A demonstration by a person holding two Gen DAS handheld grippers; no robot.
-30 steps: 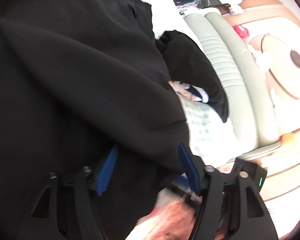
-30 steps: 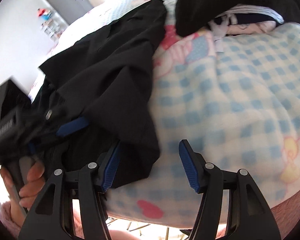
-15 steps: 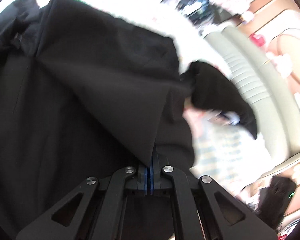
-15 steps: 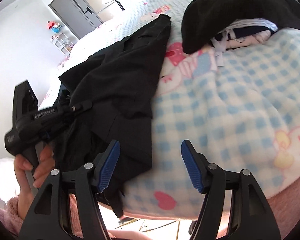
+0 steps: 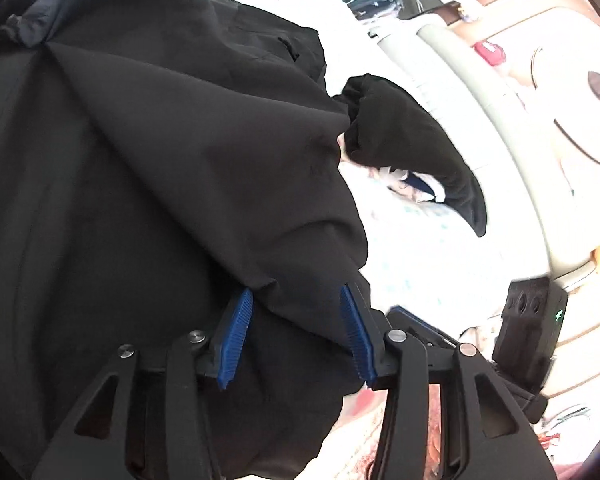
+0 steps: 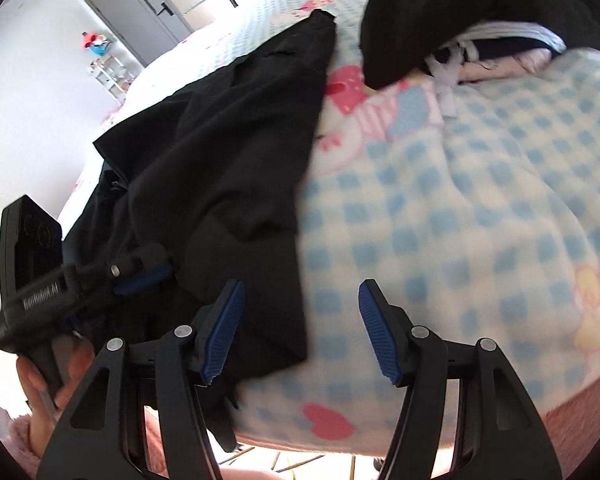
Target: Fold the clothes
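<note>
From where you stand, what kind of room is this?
Most likely a bedroom: a checked blanket with cartoon prints covers a bed, a padded headboard runs along it, and a grey wardrobe stands by the wall.

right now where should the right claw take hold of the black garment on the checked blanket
Probably the black fabric garment's free bottom corner, which lies flat on the blue-and-white checked blanket between the open right claw pads. Come from the near bed edge, pads straddling that hem, clear of the left claw.

checkered blanket, grey cabinet, headboard
</note>
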